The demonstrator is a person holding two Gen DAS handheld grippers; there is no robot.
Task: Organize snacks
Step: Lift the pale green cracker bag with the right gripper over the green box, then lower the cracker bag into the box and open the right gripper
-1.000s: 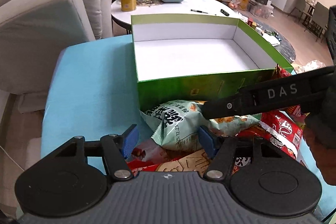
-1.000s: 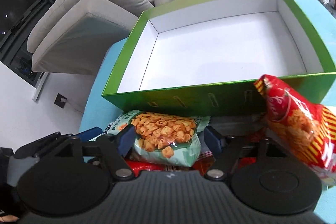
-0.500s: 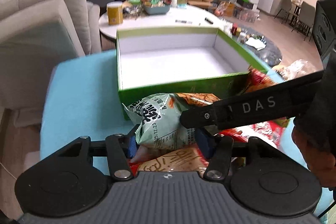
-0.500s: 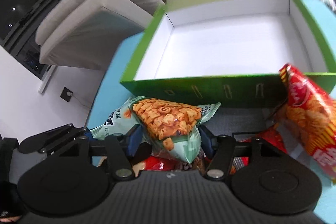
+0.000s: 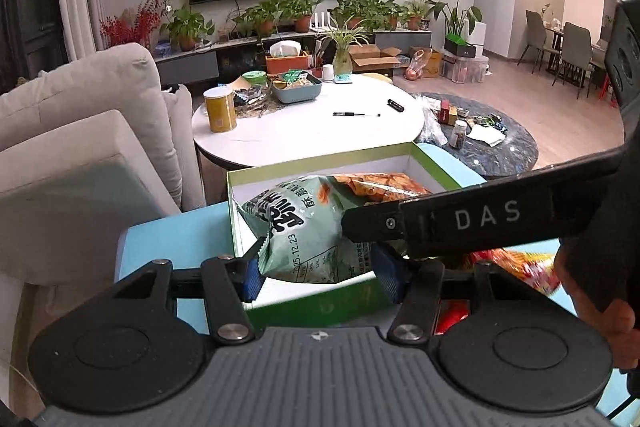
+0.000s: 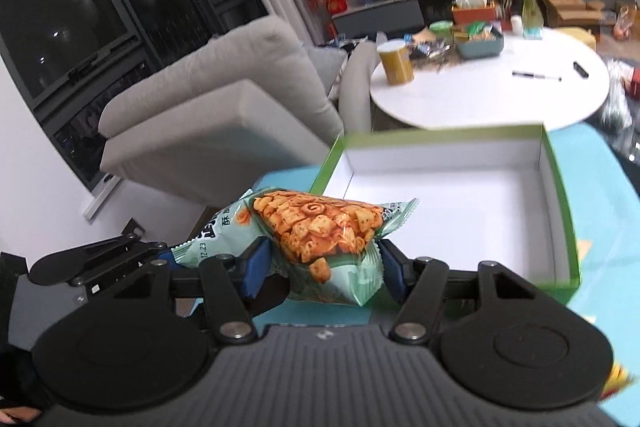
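A pale green snack bag (image 5: 308,227) printed with orange crackers is held up in the air by both grippers, one at each end. My left gripper (image 5: 320,271) is shut on its left end. My right gripper (image 6: 320,273) is shut on its other end (image 6: 320,235). The bag hangs above the near left part of the open green box (image 6: 560,195) with a white inside, which sits on a light blue surface (image 5: 176,231). Red snack bags (image 5: 516,263) lie to the right of the box, partly hidden by the right gripper's arm.
A grey sofa (image 5: 80,147) stands to the left. A white round table (image 5: 320,127) with a yellow can, a pen and a tray stands behind the box. A dark low table (image 5: 500,151) with clutter is at the right.
Both grippers have closed on the green bag and lifted it off the snack pile, up and forward over the near part of the box.
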